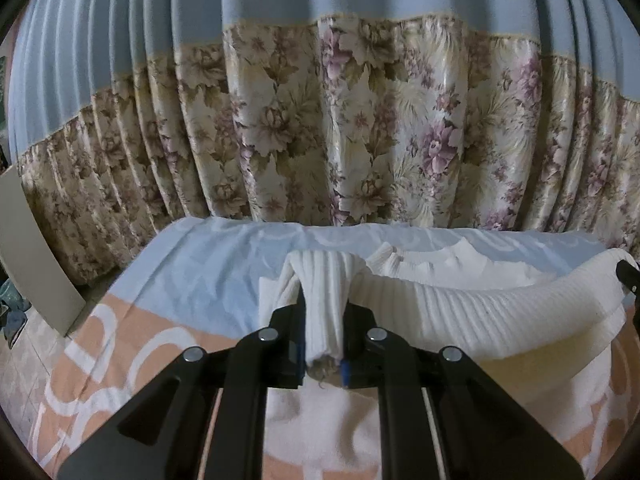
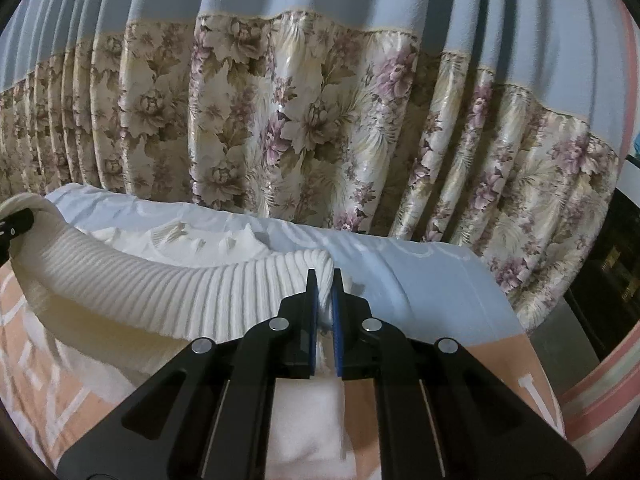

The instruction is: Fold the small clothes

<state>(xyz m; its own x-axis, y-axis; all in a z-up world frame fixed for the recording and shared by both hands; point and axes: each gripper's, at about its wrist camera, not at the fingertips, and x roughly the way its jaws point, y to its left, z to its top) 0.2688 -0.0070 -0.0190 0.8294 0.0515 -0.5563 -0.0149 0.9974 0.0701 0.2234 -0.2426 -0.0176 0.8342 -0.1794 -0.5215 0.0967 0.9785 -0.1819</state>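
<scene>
Ribbed hem held at both ends. My left gripper (image 1: pixel 323 312) clamped a bunched end of the white knit garment (image 1: pixel 460 304); my right gripper (image 2: pixel 325 300) pinched the opposite end. The hem sagged between them above the peach-and-blue bedsheet (image 1: pixel 192 280), probably raised clear; floral curtain (image 1: pixel 360 128) behind.

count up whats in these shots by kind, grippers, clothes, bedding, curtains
grippers: 2, left gripper and right gripper, both clamped on the garment
clothes: 1, white ribbed knit garment
bedding: 1, peach and blue sheet
curtains: 1, blue and floral curtain
total: 5
</scene>
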